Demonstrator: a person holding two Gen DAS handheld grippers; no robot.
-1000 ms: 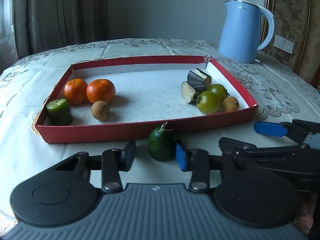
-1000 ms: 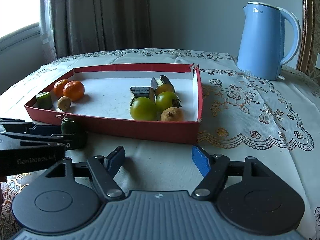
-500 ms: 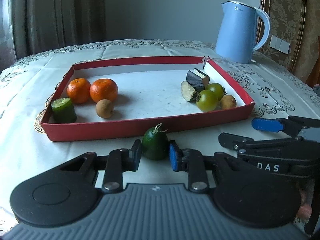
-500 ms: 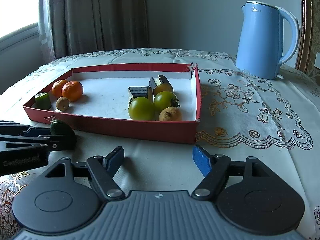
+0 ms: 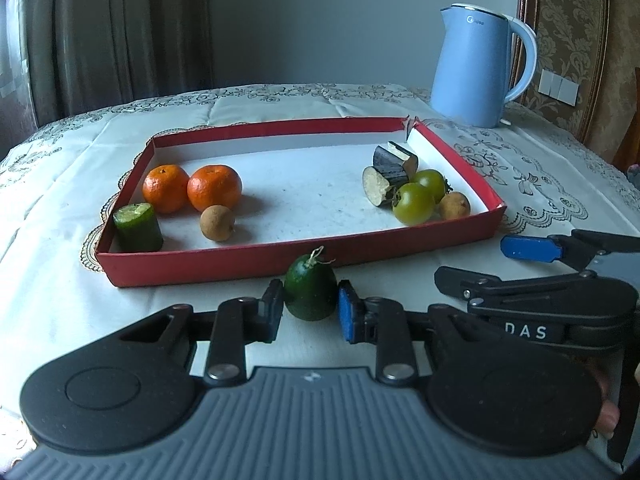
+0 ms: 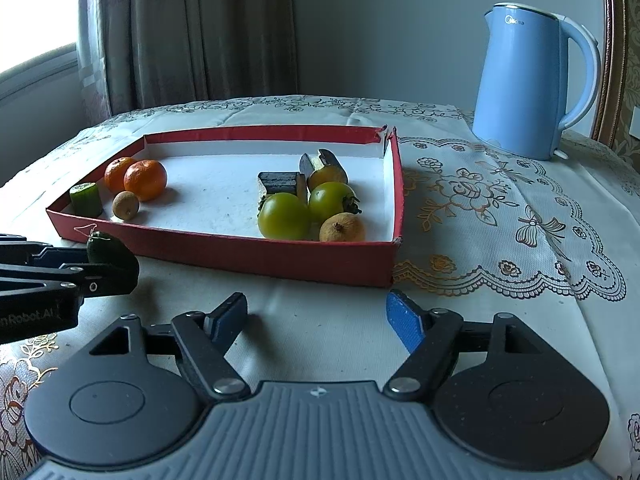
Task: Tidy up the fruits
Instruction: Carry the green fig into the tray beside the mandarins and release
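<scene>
Left wrist view: left claw [image 5: 310, 312] clamped on small green fruit [image 5: 310, 294] on bench just before red tray [image 5: 256, 266]; best lifted clear above rim, gently squeezed; right claw [image 6: 316, 320] wide apart, idle.

Lace-clothed table [image 5: 60, 184] with red tray [image 5: 304, 264], blue kettle [image 5: 476, 68], dark green fruit [image 5: 311, 293]

The left gripper [image 5: 310, 311] sits low over the worktop, its fingers [image 5: 272, 309] pressed against both sides of the dark green fruit [image 5: 310, 293]; the right gripper [image 6: 316, 318] rests level beside it, fingers [image 6: 405, 320] spread wide apart with nothing between them.
</scene>
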